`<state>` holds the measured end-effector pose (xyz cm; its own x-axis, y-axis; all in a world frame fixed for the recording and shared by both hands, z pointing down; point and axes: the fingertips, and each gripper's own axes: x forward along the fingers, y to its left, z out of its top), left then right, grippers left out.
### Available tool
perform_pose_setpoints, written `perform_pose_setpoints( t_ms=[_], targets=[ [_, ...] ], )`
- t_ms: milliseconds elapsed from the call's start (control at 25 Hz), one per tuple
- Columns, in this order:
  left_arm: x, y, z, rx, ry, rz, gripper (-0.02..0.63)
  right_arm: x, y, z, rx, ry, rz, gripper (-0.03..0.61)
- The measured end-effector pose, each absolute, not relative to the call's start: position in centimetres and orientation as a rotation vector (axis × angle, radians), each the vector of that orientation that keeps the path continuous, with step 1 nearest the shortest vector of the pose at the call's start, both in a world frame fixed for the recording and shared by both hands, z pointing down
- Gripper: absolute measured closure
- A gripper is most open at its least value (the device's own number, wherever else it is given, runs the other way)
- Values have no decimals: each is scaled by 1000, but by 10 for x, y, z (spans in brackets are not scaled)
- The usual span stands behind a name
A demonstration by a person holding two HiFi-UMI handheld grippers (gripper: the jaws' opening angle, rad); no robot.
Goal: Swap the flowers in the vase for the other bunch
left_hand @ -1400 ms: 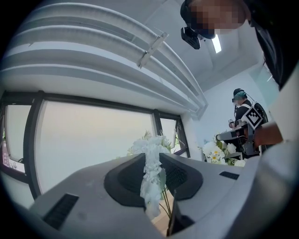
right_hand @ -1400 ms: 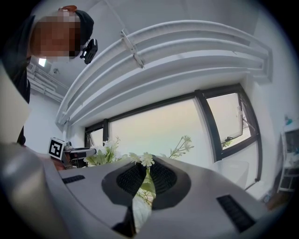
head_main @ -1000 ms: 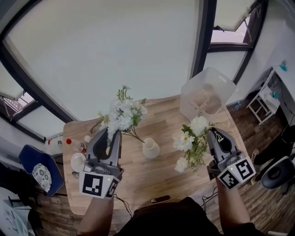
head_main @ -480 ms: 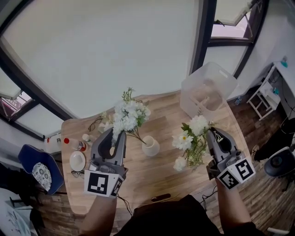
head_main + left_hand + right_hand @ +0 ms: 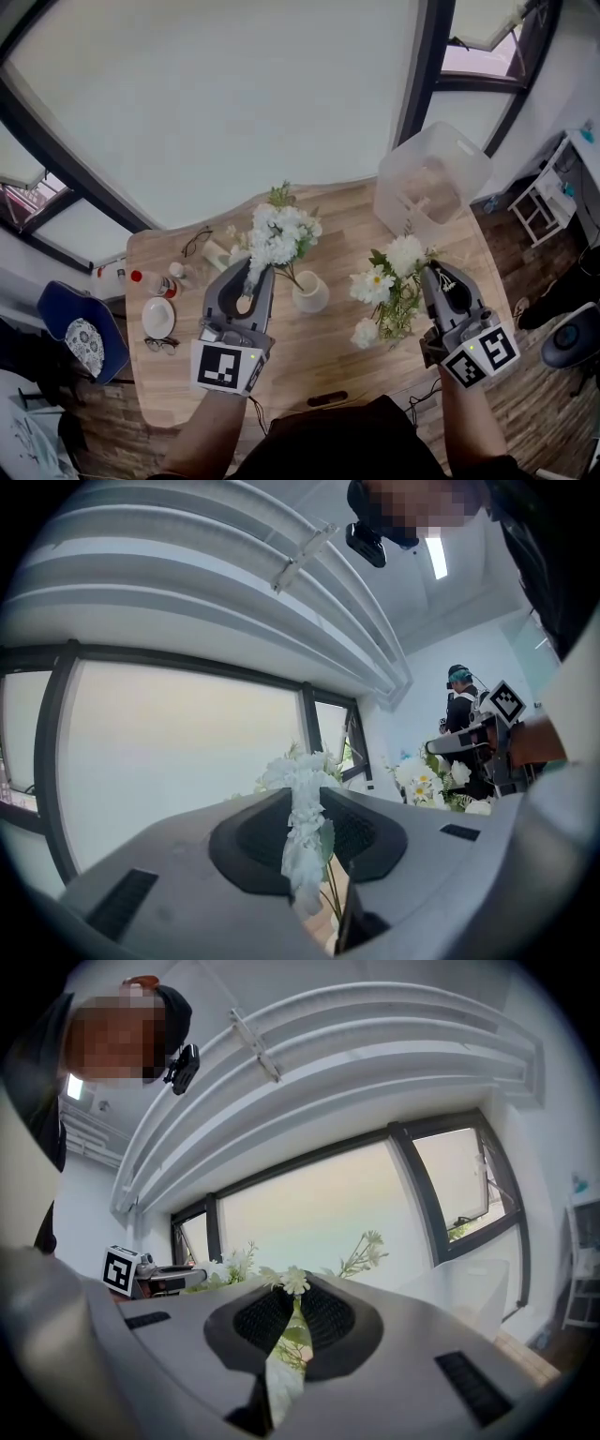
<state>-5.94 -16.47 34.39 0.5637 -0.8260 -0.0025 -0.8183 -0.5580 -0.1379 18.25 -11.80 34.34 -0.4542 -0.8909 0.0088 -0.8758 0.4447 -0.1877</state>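
Pinching 2 light, floppy, likely fragile bunches by thin stems: white bunch in left gripper near vase, daisy bunch in right gripper.

Cream vase upright, white bunch left, daisy bunch right

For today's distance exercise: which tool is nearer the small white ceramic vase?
Left. The left tool, holding a fluffy white flower bunch, is just left of the vase; the right tool, holding a leafy white daisy bunch, is farther off on its right.
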Motion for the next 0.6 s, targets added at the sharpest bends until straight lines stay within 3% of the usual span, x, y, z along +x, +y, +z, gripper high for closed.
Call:
perform_pose_setpoints(
  t_ms=[600],
  targets=[
    [-45,-170,383,-2677,1395,-176,528,171,-120,371,-1562,2660,-315,535]
  ],
)
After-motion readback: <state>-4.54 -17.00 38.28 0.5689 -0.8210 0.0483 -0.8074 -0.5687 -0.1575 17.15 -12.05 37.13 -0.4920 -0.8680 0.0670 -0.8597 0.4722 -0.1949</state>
